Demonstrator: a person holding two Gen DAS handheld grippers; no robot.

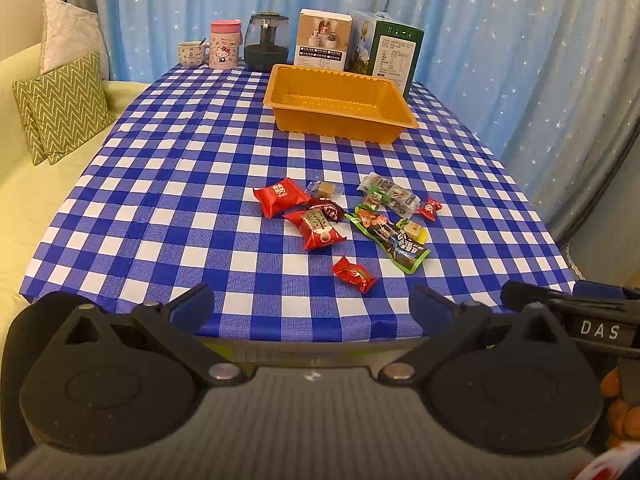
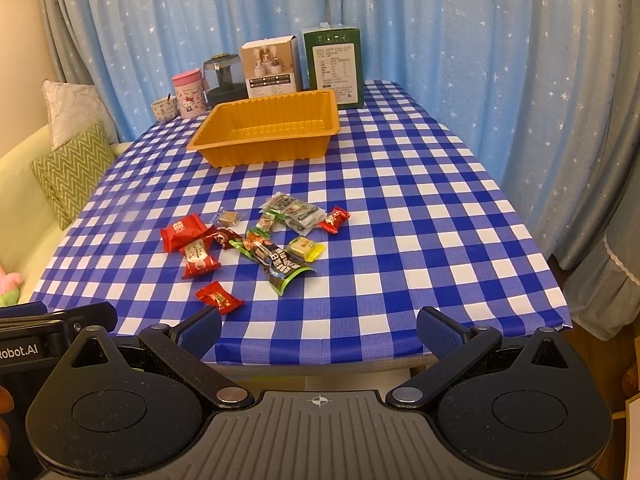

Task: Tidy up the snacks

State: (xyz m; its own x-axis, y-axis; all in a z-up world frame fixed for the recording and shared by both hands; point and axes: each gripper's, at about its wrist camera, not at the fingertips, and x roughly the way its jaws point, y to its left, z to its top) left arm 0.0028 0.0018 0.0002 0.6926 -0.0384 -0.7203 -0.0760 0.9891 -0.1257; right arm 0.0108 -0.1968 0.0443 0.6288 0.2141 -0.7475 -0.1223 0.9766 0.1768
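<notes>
Several wrapped snacks lie in a loose pile mid-table: a red packet (image 1: pixel 280 201) (image 2: pixel 182 231), a red candy (image 1: pixel 354 274) (image 2: pixel 219 298) nearest the front edge, a long green packet (image 1: pixel 390 238) (image 2: pixel 276 258) and a small red candy (image 1: pixel 429 208) (image 2: pixel 334 219) at the right. An empty orange tray (image 1: pixel 340 80) (image 2: pixel 256 114) stands behind them. My left gripper (image 1: pixel 312 306) is open and empty at the table's front edge. My right gripper (image 2: pixel 320 330) is open and empty, also at the front edge, to the right of the left one.
Along the table's back edge stand a small cup (image 1: pixel 192 54), a pink Hello Kitty mug (image 1: pixel 225 45), a dark glass jar (image 1: pixel 267 42), a white box (image 1: pixel 323 40) and a green box (image 1: pixel 394 54). A sofa with cushions (image 1: pixel 64 108) is at the left. Blue curtains hang behind.
</notes>
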